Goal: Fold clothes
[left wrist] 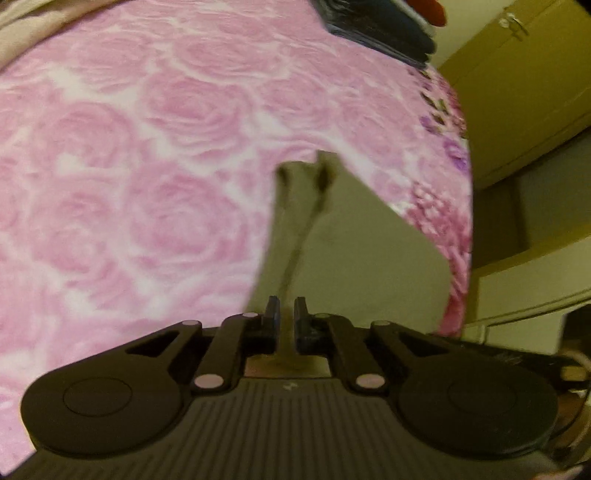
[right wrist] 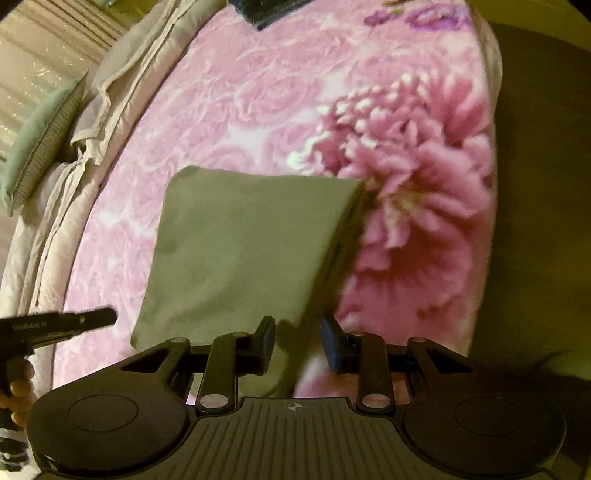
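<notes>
An olive-green folded garment (right wrist: 243, 243) lies flat on the pink rose-patterned blanket (right wrist: 258, 110) of a bed. My right gripper (right wrist: 297, 341) is open at the garment's near right corner, its jaws apart with cloth and blanket between them. My left gripper (left wrist: 287, 314) has its jaws close together over the garment's edge (left wrist: 351, 251), with a narrow gap; whether it pinches the cloth is unclear. In the right wrist view the left gripper (right wrist: 92, 319) shows at the far left, beside the garment's near left corner.
A dark folded stack (left wrist: 380, 33) lies at the far end of the bed, also in the right wrist view (right wrist: 269, 11). White bedding and a pale green pillow (right wrist: 40, 147) lie along the left. The bed edge (left wrist: 461, 258) drops off to the right, near a yellow cabinet (left wrist: 517, 92).
</notes>
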